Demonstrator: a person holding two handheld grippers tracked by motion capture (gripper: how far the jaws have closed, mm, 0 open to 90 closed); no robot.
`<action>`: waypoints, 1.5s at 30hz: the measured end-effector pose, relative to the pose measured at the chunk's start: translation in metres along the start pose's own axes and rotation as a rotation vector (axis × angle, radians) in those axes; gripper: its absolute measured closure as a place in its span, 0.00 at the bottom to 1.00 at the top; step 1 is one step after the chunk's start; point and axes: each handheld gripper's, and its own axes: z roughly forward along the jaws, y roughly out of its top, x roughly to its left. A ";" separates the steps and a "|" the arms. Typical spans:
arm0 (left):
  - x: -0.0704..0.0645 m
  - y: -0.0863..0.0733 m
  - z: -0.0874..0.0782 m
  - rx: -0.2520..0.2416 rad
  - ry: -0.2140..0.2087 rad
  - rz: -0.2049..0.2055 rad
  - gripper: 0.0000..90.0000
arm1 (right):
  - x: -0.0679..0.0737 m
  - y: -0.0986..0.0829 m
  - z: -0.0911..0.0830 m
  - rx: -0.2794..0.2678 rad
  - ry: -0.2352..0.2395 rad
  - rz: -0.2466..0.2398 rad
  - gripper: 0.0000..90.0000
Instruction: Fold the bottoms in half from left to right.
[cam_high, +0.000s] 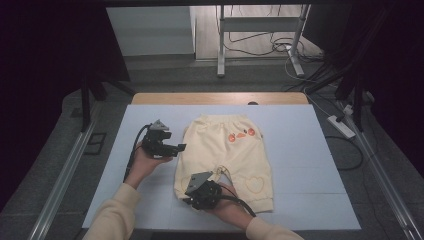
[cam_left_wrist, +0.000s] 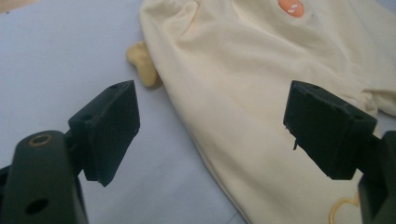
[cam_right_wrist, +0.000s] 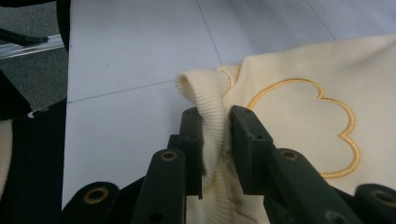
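A pair of small cream-yellow trousers (cam_high: 220, 150) lies flat on the pale mat (cam_high: 300, 150), with orange prints (cam_high: 240, 135) near the waist and a stitched heart (cam_high: 255, 184) on one leg. My left gripper (cam_high: 181, 147) hovers open at the trousers' left edge; in the left gripper view its jaws (cam_left_wrist: 210, 107) spread wide over the cream cloth (cam_left_wrist: 243, 93), holding nothing. At the lower left leg, my right gripper (cam_high: 189, 199) is shut on the ribbed cuff (cam_right_wrist: 205, 93), which stands up pinched between the jaws (cam_right_wrist: 217, 116) beside a yellow heart outline (cam_right_wrist: 303, 126).
A small cream tab (cam_left_wrist: 142, 65) pokes out from under the trousers' edge. The wooden table edge (cam_high: 220, 98) shows behind the mat. A power strip (cam_high: 341, 126) and cables lie on the floor to the right. Metal rails (cam_high: 65, 175) run along both sides.
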 end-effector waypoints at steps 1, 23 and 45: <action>0.001 0.002 0.001 -0.001 0.001 -0.002 0.21 | 0.000 0.000 0.000 0.002 -0.002 0.000 0.82; 0.015 0.017 0.042 0.063 0.028 -0.006 0.24 | 0.001 -0.001 -0.001 0.001 -0.003 -0.002 0.82; 0.025 0.010 0.068 0.126 0.001 -0.047 0.32 | 0.001 -0.002 0.000 -0.009 -0.003 0.000 0.82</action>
